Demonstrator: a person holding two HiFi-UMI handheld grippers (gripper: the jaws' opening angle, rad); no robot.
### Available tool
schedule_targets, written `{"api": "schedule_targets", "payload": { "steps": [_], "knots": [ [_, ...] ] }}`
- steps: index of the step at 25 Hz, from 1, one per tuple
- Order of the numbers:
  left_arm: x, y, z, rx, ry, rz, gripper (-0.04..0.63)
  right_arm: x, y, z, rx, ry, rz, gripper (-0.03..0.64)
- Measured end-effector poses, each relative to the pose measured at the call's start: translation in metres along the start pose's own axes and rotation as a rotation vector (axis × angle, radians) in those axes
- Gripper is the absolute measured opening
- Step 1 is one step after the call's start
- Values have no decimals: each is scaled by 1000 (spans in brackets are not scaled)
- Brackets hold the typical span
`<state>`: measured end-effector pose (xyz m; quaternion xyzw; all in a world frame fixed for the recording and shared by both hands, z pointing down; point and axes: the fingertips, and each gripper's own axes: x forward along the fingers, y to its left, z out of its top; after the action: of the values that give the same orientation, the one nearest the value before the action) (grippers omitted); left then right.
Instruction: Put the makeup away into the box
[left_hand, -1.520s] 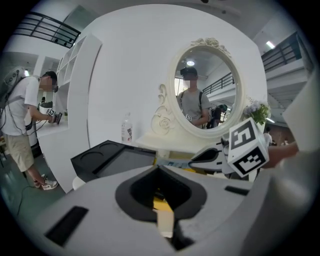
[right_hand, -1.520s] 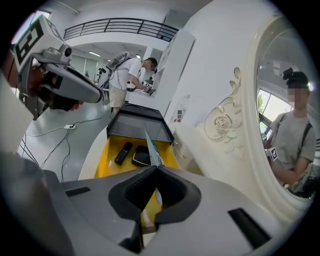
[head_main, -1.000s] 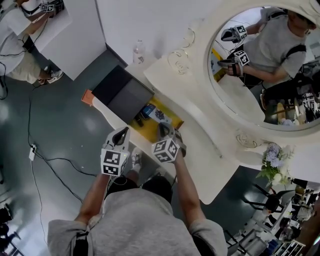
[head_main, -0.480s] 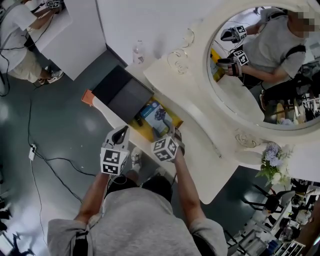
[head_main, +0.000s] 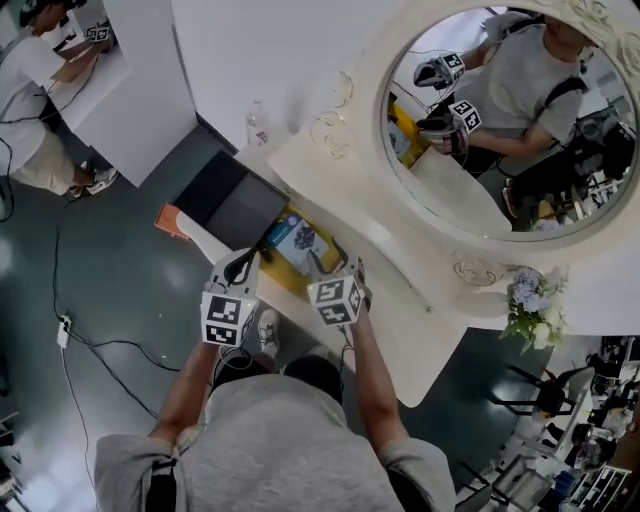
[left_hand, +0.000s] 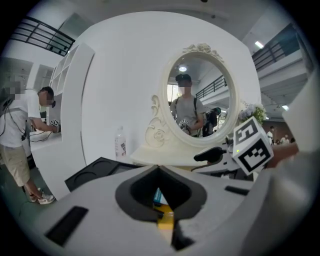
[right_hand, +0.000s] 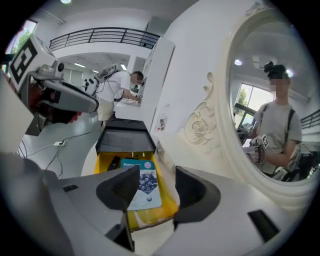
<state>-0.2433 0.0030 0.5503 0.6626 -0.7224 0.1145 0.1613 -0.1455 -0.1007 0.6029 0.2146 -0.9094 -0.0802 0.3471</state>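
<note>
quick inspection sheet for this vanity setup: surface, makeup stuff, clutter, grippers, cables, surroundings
surface: cream vanity top, box at its left end
job's things: yellow box open, black lid tipped back; blue packet and small dark item lie inside
clutter: water bottle by the wall; flowers beside the oval mirror
grippers: left gripper jaws together, empty; right gripper jaws have just been opening, stand apart, nothing between them
cables: cable and power strip on the floor
surroundings: another person at a white counter
</note>
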Motion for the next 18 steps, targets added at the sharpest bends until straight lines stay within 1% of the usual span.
{"api": "schedule_targets", "payload": {
  "steps": [6,10,13,16,18],
  "knots": [
    [10,-28,40,71,-54,-67,0,-50,-44,18,151,-118,-105,229],
    [21,-57,64,135,-87,-146,0,-85,-72,13,277,-170,-183,215],
    [30,-80,81,180,-107,-205,0,-111,-92,6,355,-215,-261,186],
    [36,-105,96,221,-128,-263,0,-140,-108,-3,425,-261,-326,132],
    [38,-120,104,247,-139,-300,0,-158,-114,-12,458,-275,-369,112]
  ]
}}
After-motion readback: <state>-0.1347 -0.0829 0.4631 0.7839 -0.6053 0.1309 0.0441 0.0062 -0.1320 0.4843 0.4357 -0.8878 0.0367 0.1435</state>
